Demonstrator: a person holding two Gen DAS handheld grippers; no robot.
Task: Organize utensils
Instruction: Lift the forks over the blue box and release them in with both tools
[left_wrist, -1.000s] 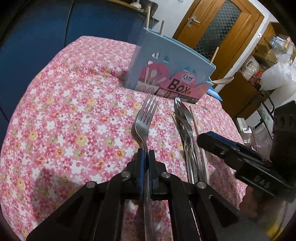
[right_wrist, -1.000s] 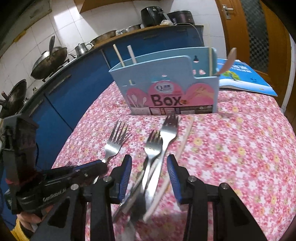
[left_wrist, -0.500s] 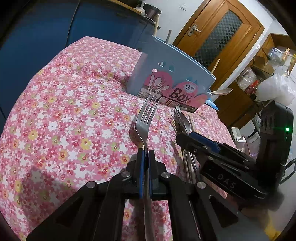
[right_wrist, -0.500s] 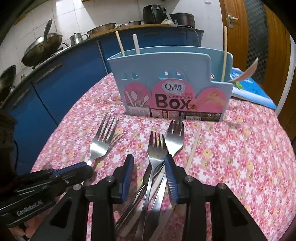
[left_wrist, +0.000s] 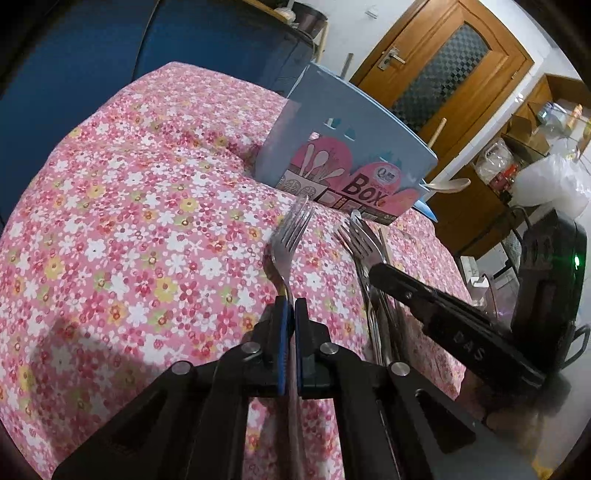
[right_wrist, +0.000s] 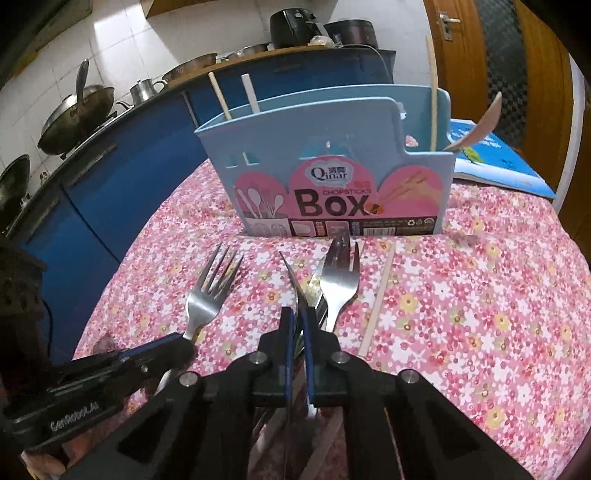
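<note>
A light blue utensil box (right_wrist: 332, 166) labelled "Box" stands on the flowered tablecloth (left_wrist: 129, 221); it also shows in the left wrist view (left_wrist: 343, 155). My left gripper (left_wrist: 288, 306) is shut on the handle of a steel fork (left_wrist: 290, 240), tines toward the box. In the right wrist view that fork (right_wrist: 210, 291) lies left. My right gripper (right_wrist: 297, 314) is shut on a second fork (right_wrist: 295, 284), turned on edge. Another fork (right_wrist: 338, 284) and a wooden chopstick (right_wrist: 378, 299) lie beside it.
Chopsticks (right_wrist: 219, 96) and a wooden spoon (right_wrist: 480, 125) stand in the box. A blue booklet (right_wrist: 495, 162) lies behind the box on the right. Blue cabinets (right_wrist: 110, 177) with pans run along the left. A wooden door (left_wrist: 436, 62) is at the back.
My right gripper has closed on one of the forks in the pile and turned it on edge. My left gripper stays shut on its fork.
</note>
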